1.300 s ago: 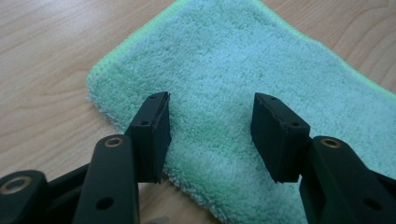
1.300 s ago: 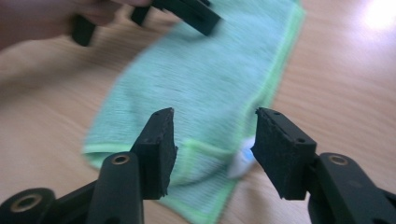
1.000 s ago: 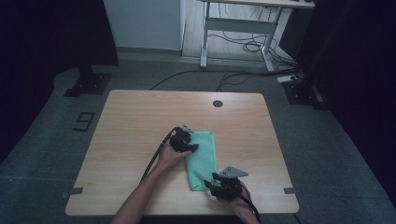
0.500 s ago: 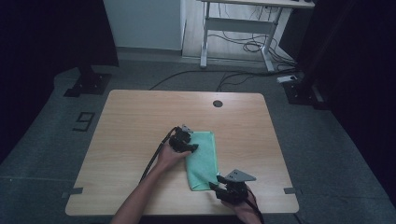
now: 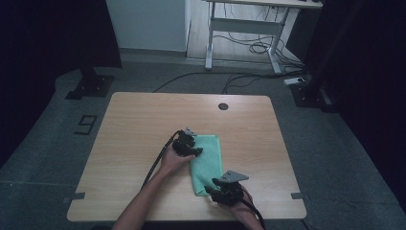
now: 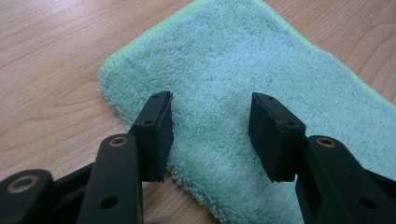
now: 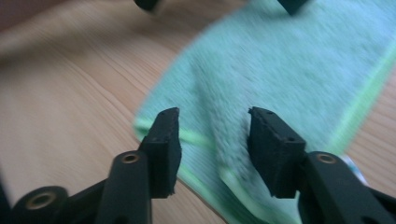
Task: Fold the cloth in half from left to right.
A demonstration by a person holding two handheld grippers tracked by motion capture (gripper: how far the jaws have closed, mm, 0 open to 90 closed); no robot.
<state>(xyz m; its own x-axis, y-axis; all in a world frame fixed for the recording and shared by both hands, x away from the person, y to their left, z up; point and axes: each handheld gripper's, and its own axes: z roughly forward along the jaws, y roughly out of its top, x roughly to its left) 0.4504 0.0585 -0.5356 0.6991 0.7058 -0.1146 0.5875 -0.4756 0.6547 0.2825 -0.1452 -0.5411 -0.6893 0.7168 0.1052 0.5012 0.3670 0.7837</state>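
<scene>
Right gripper [image 7: 212,135], jaws just closing, still apart over green towel [image 5: 208,160] corner near table [image 5: 143,115] front edge; left gripper [image 6: 210,135] held apart above it. Folding step judged; corner pinch needed next.

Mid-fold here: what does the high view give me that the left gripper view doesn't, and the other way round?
High view alone: the whole table with its round hole, the floor cables, both forearms, and the right tongs at the folded towel's near end. Left gripper view alone: close detail, with the left tongs standing open over the towel's pile, pads not pinching it, and the lighter green hem. Both share the green towel lying on the wooden tabletop and the left tongs at its edge.
</scene>
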